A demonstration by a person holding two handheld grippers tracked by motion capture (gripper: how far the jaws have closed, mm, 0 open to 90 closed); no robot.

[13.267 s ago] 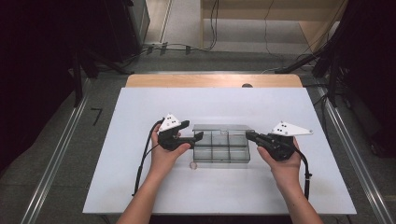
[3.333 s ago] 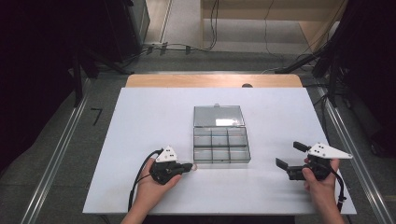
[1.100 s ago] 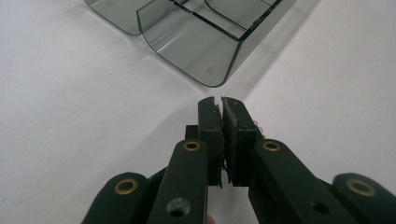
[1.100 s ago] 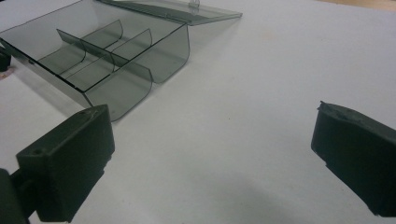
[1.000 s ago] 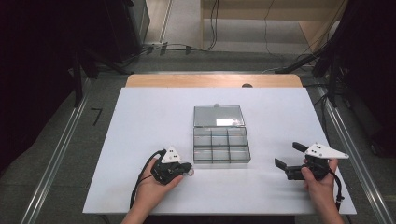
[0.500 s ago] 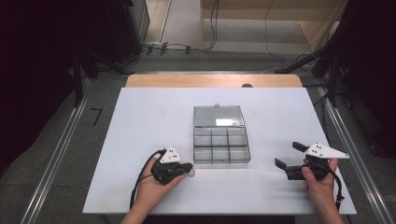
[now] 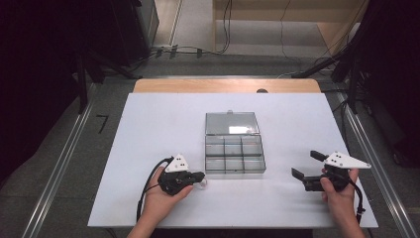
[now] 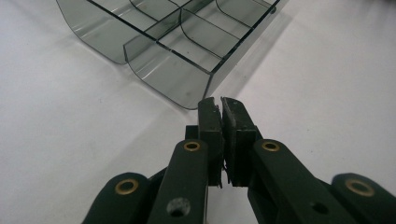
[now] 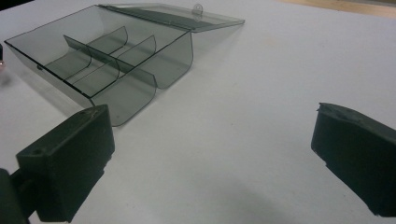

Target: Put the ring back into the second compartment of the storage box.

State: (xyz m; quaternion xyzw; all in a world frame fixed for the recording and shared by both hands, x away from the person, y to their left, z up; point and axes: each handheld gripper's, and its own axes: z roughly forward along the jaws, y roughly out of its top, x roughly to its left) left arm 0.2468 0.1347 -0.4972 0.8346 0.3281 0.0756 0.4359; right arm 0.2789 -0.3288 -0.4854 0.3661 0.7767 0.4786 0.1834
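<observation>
A clear grey compartment box [image 7: 235,171] stands in the middle of the white table, its lid [image 7: 232,123] laid open flat behind it. Its compartments look empty. My left gripper [image 7: 200,177] lies low on the table just left of the box's near left corner. In the left gripper view the left gripper [image 8: 218,105] is shut, pads together, tips close to the corner of the box [image 8: 173,74]. My right gripper [image 7: 307,163] rests near the table's right front, open and apart from the box. In the right gripper view the right gripper [image 9: 212,126] has bare table between its jaws and faces the box [image 9: 116,60].
The white table top [image 7: 148,124] has a wooden strip [image 7: 228,85] along its far edge. Metal rails [image 7: 64,153] run along both sides, and cables lie on the floor beyond. Dark furniture stands at the far left and right.
Nothing has moved over the last second. Since the oldest frame both grippers have drawn back from the box's sides toward the near edge, and the lid now lies open.
</observation>
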